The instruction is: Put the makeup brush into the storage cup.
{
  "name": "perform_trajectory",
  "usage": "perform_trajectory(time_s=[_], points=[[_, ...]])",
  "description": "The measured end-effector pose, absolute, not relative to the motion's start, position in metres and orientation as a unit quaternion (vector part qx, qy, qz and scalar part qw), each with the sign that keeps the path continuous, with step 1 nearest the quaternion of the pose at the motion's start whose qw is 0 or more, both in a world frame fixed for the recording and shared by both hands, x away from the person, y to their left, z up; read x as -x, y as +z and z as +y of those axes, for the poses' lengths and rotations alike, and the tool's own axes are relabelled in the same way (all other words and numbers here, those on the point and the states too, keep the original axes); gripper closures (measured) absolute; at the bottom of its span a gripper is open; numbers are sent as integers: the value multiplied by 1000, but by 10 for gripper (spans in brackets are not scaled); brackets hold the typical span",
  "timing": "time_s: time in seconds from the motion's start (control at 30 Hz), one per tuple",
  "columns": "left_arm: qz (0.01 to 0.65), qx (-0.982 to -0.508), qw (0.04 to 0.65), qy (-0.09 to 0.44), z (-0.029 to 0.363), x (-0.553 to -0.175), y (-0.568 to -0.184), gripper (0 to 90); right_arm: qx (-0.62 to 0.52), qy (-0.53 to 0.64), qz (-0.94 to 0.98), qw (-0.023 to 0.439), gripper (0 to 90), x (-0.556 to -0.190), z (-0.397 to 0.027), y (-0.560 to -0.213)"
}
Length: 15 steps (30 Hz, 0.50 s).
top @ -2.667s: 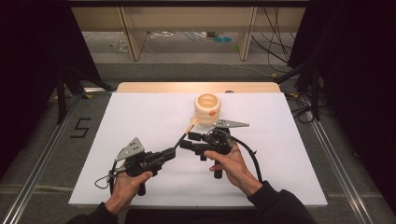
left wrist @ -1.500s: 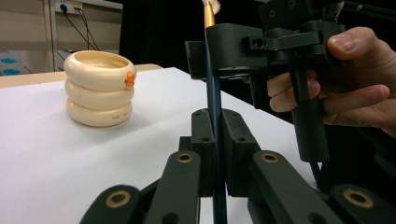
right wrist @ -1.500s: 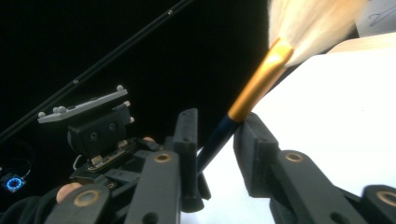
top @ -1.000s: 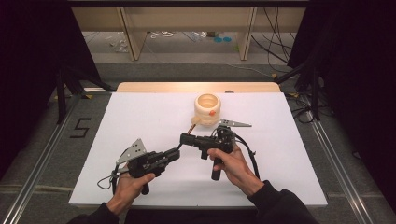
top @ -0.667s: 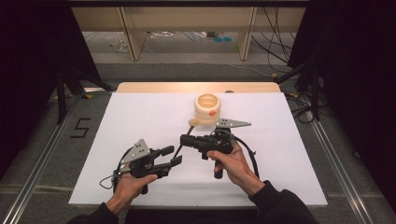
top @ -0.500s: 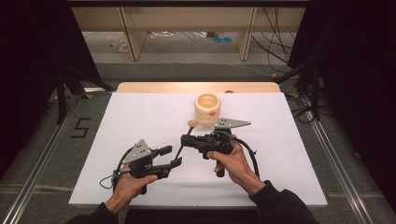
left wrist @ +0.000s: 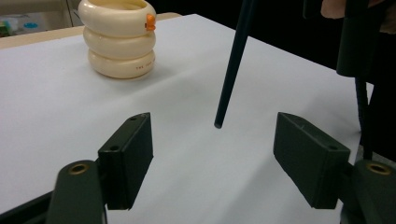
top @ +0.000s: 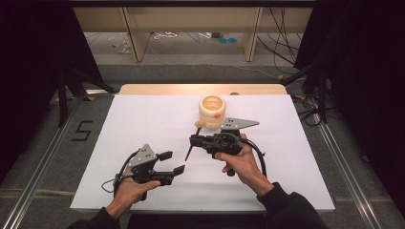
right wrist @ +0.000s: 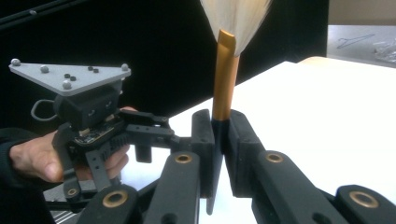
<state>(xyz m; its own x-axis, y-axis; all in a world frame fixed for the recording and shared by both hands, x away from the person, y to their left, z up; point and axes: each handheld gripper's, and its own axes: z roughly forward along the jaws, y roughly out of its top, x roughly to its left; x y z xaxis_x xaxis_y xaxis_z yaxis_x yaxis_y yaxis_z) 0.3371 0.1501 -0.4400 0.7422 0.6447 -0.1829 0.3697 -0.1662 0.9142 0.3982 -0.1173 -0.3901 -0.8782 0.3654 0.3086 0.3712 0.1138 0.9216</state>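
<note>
Brush is sitting clamped in the right gripper above the white table, tilting steeply: dark handle end pointing down toward the left gripper, bristles up near the cream ringed holder. Left jaws have just been opening, nothing between them.

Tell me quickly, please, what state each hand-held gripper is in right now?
Left hand-held gripper: open, jaws just opened, nothing between them.
Right hand-held gripper: shut on the black-handled brush with gold ferrule and white bristles.
</note>
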Motion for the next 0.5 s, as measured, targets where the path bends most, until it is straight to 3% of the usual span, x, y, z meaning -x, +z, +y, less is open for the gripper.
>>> perform_trajectory(time_s=[0.27, 0.5], points=[[349, -752, 543, 133, 150, -338, -441, 189, 247, -608, -754, -19, 831, -403, -124, -388], [349, -754, 541, 134, 150, -338, -442, 187, 247, -602, -759, -36, 831, -408, -129, -387]])
